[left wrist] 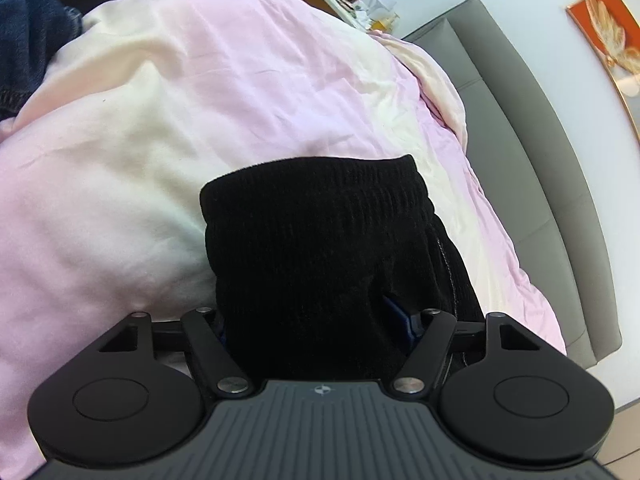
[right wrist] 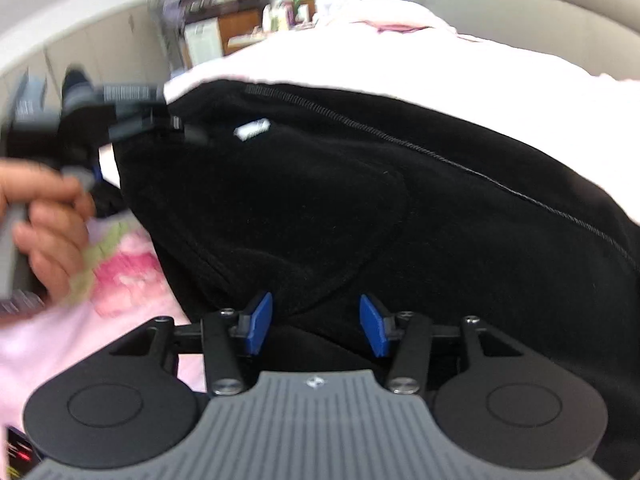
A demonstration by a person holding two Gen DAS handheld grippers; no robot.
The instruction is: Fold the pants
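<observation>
The left gripper (left wrist: pixel 316 320) points downward at a slant, and black cloth fills the space between its fingers and hides most of the blue pads, so the contact is not visible. The right gripper (right wrist: pixel 316 324) also tilts down; its blue pads (right wrist: pixel 260 322) stand apart with nothing pressed between them. A bare hand (right wrist: pixel 44 224) wraps the left gripper's handle.

black pants (left wrist: pixel 320 248) hide the left claw's (left wrist: pixel 316 320) fingertips.
</observation>
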